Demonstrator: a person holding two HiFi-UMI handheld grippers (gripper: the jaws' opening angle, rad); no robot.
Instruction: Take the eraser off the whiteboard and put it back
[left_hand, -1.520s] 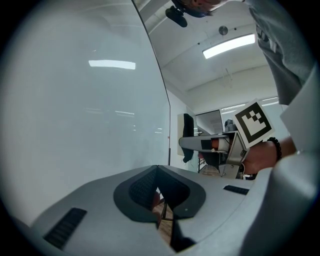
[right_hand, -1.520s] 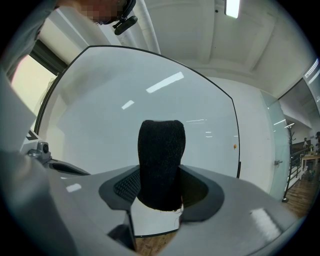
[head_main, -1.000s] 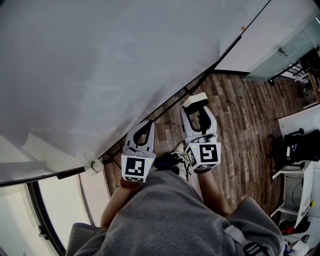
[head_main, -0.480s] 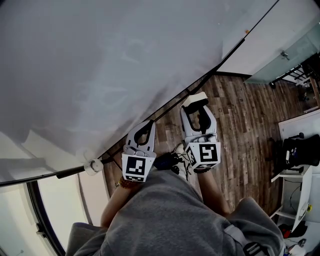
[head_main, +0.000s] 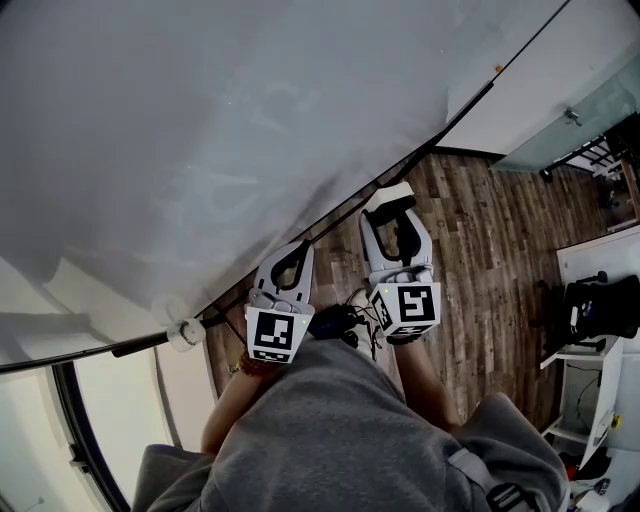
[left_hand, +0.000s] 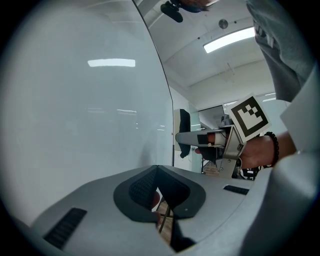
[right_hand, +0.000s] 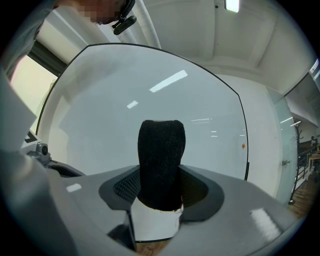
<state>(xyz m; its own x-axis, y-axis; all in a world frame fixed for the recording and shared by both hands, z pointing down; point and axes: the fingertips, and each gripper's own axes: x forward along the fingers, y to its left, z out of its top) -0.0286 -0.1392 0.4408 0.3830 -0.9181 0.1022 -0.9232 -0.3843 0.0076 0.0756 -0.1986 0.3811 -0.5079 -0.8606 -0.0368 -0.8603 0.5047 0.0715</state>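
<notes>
The eraser (right_hand: 161, 165), a white block with black felt on its front, stands upright between the jaws of my right gripper (right_hand: 160, 192), which is shut on it. In the head view the eraser (head_main: 389, 193) shows as a pale block at the tips of the right gripper (head_main: 392, 207), close to the lower edge of the whiteboard (head_main: 200, 130); whether it touches the board I cannot tell. My left gripper (head_main: 293, 256) sits just left of it, also pointing at the board, its jaws (left_hand: 157, 175) shut on nothing.
The whiteboard's black frame runs diagonally above both grippers. A white knob (head_main: 186, 333) sits on the stand at the left. Cables (head_main: 340, 320) lie on the wood floor (head_main: 480, 250). A white desk with a black bag (head_main: 600, 305) stands at the right.
</notes>
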